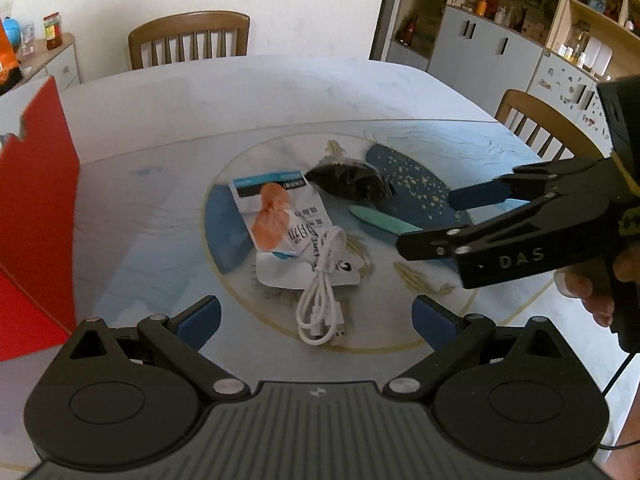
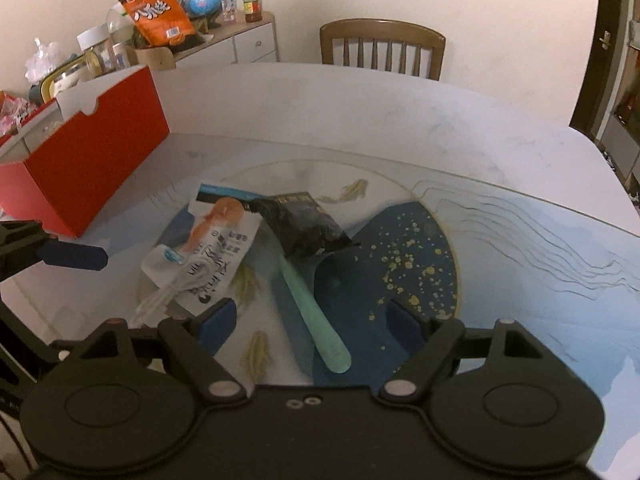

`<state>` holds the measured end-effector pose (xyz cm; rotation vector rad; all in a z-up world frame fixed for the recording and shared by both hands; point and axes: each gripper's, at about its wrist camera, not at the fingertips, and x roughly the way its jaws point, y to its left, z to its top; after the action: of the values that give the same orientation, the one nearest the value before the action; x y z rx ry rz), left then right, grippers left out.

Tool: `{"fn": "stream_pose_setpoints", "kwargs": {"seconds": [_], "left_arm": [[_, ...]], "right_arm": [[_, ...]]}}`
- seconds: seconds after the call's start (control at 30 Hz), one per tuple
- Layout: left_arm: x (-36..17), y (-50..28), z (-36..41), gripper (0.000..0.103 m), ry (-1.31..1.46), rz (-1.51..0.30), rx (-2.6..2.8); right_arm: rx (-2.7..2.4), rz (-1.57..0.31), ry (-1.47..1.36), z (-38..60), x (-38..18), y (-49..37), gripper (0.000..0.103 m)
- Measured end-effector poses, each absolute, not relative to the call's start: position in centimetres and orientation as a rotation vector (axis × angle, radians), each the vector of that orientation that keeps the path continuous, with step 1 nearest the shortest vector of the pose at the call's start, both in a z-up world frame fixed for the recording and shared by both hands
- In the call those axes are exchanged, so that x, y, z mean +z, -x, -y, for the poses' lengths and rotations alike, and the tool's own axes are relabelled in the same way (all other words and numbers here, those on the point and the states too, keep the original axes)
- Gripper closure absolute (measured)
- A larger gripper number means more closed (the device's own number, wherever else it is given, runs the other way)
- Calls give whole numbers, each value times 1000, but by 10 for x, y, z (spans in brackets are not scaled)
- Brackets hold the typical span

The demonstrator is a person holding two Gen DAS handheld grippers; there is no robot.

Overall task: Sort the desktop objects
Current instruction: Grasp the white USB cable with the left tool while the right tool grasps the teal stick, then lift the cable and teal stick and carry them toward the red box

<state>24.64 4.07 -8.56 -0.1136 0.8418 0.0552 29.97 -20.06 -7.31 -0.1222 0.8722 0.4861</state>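
A white coiled USB cable (image 1: pixel 322 292) lies on a white snack pouch (image 1: pixel 280 228) with an orange picture. Behind them sit a black packet (image 1: pixel 346 180) and a mint-green stick (image 1: pixel 382 222). My left gripper (image 1: pixel 316 316) is open and empty, just in front of the cable. My right gripper (image 2: pixel 310 318) is open and empty, its fingers either side of the near end of the green stick (image 2: pixel 316 312). The pouch (image 2: pixel 216 244), cable (image 2: pixel 176 284) and black packet (image 2: pixel 304 226) also show in the right wrist view. The right gripper (image 1: pixel 440 216) shows in the left wrist view.
An open red box (image 2: pixel 88 160) stands at the table's left; it also shows in the left wrist view (image 1: pixel 36 200). Wooden chairs (image 1: pixel 190 38) stand at the far edge and the right. A sideboard with jars and snack bags (image 2: pixel 160 12) stands behind the box.
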Motion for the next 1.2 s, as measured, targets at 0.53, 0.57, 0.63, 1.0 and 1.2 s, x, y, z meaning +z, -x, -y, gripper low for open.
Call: {"fn": "stream_pose_setpoints", "kwargs": {"seconds": [0.53,0.57,0.63,1.0,1.2], "left_arm": [[-100,-252,-34,38,88,-802,110],[-100,-252,-33,44,79,-800,115],[-100,-251,-31,51,65,-797,124],[-101,-248,-31,77,9,-791,128],[-100,-244,-33,80,15,-792,112]], "right_arm": [[531,-826,191,193,-88,-303,58],[533,-822,191,193,-88,-303,59],[538,-815,193,192,-89,-301,64],[568,-795,220,182,-88,-295,92],[551,-807,199,183,-88,-295,92]]}}
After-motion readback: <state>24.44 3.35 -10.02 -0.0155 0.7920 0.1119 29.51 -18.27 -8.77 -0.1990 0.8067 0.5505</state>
